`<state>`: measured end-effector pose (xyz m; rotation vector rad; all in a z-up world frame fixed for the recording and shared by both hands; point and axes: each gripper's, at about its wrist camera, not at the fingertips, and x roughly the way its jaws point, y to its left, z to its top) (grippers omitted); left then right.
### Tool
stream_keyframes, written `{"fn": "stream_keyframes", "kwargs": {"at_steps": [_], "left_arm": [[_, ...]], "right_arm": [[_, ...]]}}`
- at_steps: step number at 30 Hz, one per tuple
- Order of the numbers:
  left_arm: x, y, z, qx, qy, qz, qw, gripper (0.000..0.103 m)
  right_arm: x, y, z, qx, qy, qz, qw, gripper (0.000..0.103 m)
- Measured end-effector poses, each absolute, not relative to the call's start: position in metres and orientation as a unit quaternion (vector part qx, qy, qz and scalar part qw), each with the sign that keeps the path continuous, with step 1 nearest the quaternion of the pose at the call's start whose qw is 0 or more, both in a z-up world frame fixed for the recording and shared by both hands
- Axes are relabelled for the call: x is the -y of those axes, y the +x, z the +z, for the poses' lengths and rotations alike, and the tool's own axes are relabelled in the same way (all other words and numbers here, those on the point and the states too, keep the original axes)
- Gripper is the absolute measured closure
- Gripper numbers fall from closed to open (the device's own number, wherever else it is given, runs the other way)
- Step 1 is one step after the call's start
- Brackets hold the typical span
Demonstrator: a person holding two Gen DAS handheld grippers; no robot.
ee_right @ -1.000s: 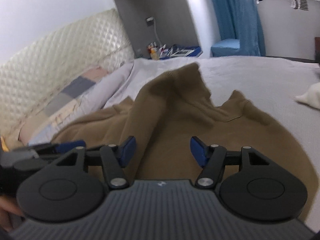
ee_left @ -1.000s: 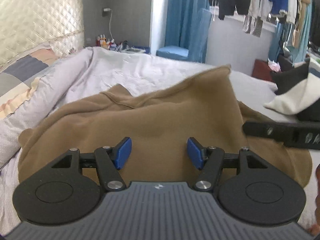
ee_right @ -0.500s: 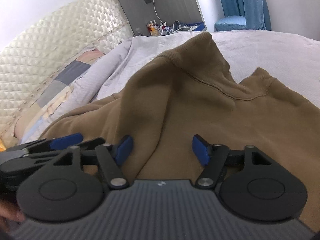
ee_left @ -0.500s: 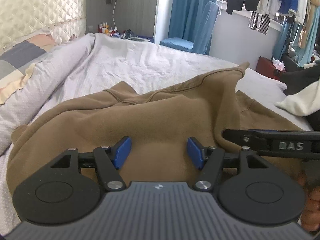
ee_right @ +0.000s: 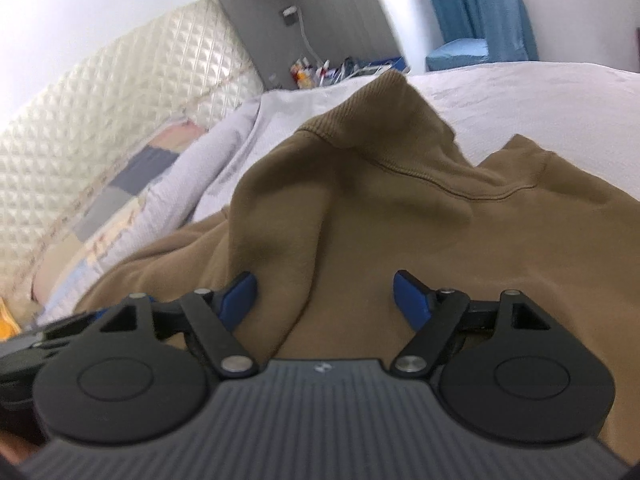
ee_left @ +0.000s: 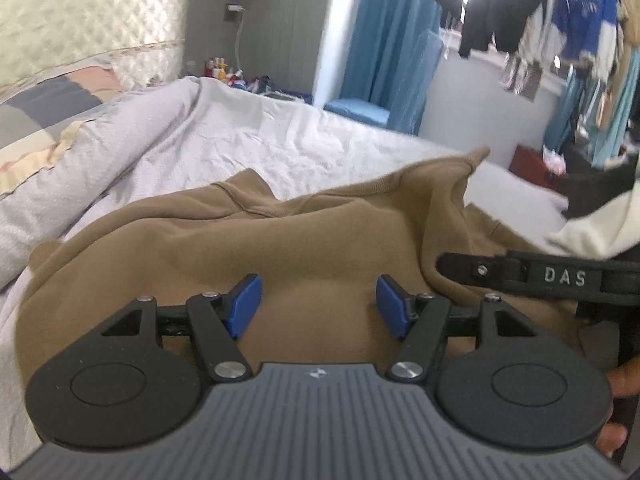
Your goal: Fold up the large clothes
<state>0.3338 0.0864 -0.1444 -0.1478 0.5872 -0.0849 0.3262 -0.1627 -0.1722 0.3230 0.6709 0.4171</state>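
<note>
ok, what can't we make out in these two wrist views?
- Brown cotton sweatshirt: near hem hidden by left gripper body, left wrist view.
- Same, right gripper, right wrist view.
- Small bottles on the far nightstand: too small, blurred.

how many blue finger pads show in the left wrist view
2: both on the left gripper, one pad left and one right, over the brown sweatshirt. The right gripper's pads are hidden.
</note>
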Motion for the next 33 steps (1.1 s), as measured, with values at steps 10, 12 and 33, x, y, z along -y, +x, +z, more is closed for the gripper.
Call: {"fn": "stream_keyframes", "kwargs": {"at_steps": [10, 12, 33], "left_arm": [[-0.119, 0.251, -0.126, -0.284, -0.140, 0.003, 0.948, 0.030], [-0.128, 0.238, -0.129, -0.288, -0.168, 0.016, 0.943, 0.027], [-0.221, 0.211, -0.196, -0.321, -0.477, 0.063, 0.816, 0.015]], "right_arm": [[0.186, 0.247, -0.136, -0.298, 0.164, 0.180, 0.923, 0.030], [0.192, 0.233, -0.135, -0.305, 0.184, 0.177, 0.918, 0.030], [0.236, 0.235, -0.218, -0.405, 0.500, 0.154, 0.750, 0.000]]}}
